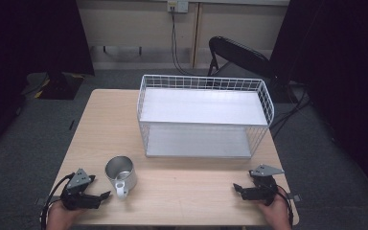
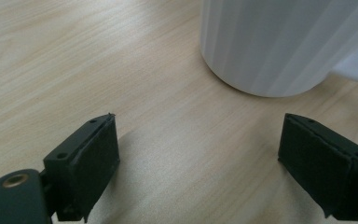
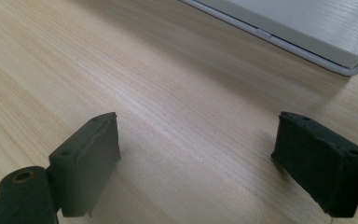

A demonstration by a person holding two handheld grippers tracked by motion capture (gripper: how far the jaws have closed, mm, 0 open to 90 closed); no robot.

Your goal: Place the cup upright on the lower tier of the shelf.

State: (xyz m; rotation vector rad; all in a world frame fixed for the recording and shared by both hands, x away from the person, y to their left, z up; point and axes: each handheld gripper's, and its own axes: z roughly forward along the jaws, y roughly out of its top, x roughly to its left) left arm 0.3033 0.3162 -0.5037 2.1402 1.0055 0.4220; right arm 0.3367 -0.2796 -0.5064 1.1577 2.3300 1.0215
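Note:
A white mug (image 1: 121,175) with a metallic inside stands upright on the wooden table (image 1: 187,191), its handle turned toward the table's front edge. My left gripper (image 1: 104,195) rests at the front left, pointing right toward the mug, jaws wide apart with nothing between them. In the left gripper view the mug (image 2: 279,42) stands just beyond the gripper (image 2: 198,156), untouched. My right gripper (image 1: 236,188) lies at the front right, pointing left, open and empty. The right gripper view has its jaws (image 3: 198,156) spread over bare wood.
A white wire rack (image 1: 203,117) with two shelves takes up the table's far middle; its lower shelf edge (image 3: 307,37) lies ahead of the right gripper. A dark chair (image 1: 239,55) stands behind the table. Bare wood lies between the two grippers.

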